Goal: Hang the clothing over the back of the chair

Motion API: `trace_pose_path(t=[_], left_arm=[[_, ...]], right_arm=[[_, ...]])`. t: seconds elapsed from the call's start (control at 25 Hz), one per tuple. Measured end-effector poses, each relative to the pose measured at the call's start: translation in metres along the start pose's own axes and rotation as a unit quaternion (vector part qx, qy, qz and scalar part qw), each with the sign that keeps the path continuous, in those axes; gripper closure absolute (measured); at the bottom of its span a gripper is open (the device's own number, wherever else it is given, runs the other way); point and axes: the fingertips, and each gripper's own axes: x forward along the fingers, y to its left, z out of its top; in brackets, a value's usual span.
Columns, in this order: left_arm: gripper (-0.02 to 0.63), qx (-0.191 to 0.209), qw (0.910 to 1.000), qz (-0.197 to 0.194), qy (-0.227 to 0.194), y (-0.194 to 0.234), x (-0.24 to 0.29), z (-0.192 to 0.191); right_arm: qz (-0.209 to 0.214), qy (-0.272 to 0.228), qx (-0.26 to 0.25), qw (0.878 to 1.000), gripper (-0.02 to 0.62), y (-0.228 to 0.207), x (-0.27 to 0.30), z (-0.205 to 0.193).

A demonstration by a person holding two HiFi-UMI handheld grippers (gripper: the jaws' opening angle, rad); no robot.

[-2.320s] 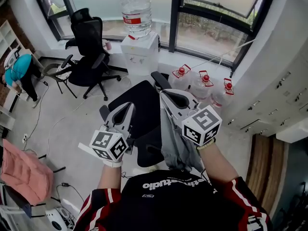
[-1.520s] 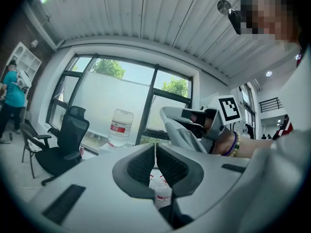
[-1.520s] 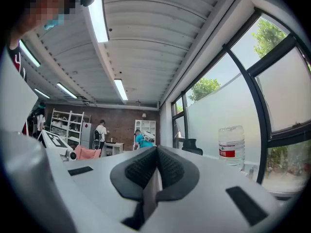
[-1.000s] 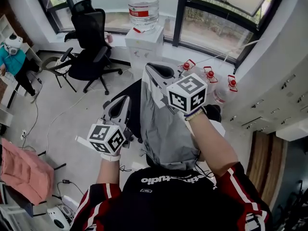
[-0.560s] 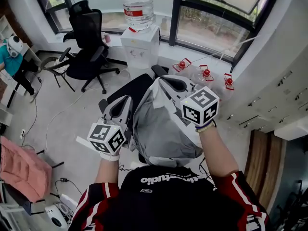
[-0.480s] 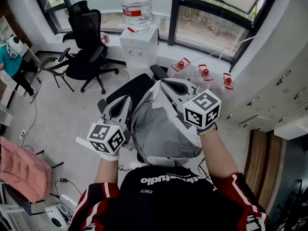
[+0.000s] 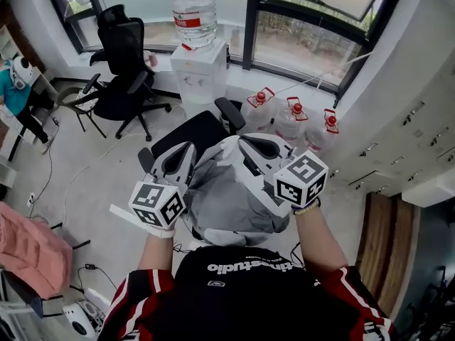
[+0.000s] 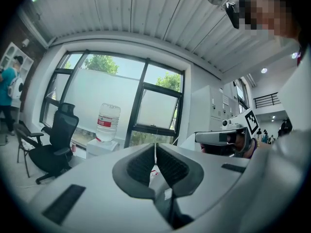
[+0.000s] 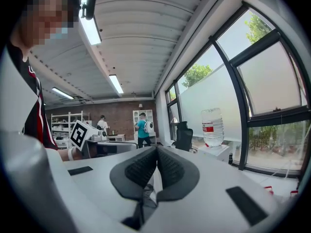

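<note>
A grey garment (image 7: pixel 229 203) hangs spread between my two grippers, above a black office chair (image 7: pixel 190 131) whose seat and armrest show beyond it. The chair's back is hidden under the cloth. My left gripper (image 7: pixel 183 155) holds the garment's left edge, its jaws shut with a thin strip of fabric (image 8: pixel 155 171) between the pads. My right gripper (image 7: pixel 247 143) grips the right edge; pale cloth (image 9: pixel 151 177) shows pinched between its shut pads. Each gripper (image 8: pixel 155 152) (image 9: pixel 156 154) points level toward the window.
A water dispenser (image 7: pixel 199 69) with a big bottle stands under the window behind the chair. Three red-capped jugs (image 7: pixel 291 116) sit on the floor to its right. A second black chair (image 7: pixel 122 57) is at the left, with a person (image 7: pixel 13 84) and pink cloth (image 7: pixel 27 253) beyond it.
My right gripper has come down and toward me with the garment. The cloth, first hanging narrow from the right gripper, now spreads wide and lower between both grippers over the chair.
</note>
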Motion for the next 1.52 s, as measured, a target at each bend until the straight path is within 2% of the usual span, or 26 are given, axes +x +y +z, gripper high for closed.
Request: trace_pose_path(t=[0.12,0.24,0.48,0.6,0.96,1.32,1.52], left_arm=[[0.577,0.004,1.0,0.006,-0.002,-0.009,0.0,0.0],[0.577,0.007,0.9999,0.015,-0.002,-0.015,-0.004,0.001],[0.577,0.012,0.9991,0.041,-0.004,-0.024,-0.019,0.001],[0.577,0.011,0.9985,0.053,-0.007,-0.032,-0.023,-0.001],[0.577,0.021,0.9966,0.08,-0.009,-0.064,-0.036,-0.014],[0.577,0.03,0.9953,0.09,-0.015,-0.084,-0.044,-0.02],[0.577,0.034,0.9949,0.092,-0.019,-0.091,-0.047,-0.017]], right_arm=[[0.016,-0.01,0.009,1.0,0.578,0.003,-0.009,-0.002],[0.036,-0.022,0.019,0.999,0.551,0.008,-0.015,-0.002],[0.069,-0.037,0.022,0.997,0.445,0.021,-0.022,0.001],[0.077,-0.039,0.019,0.996,0.424,0.024,-0.03,0.0],[0.069,-0.06,0.016,0.996,0.426,0.021,-0.06,-0.007],[0.076,-0.078,0.023,0.994,0.518,0.029,-0.078,-0.008],[0.061,-0.082,0.02,0.995,0.535,0.032,-0.084,-0.004]])
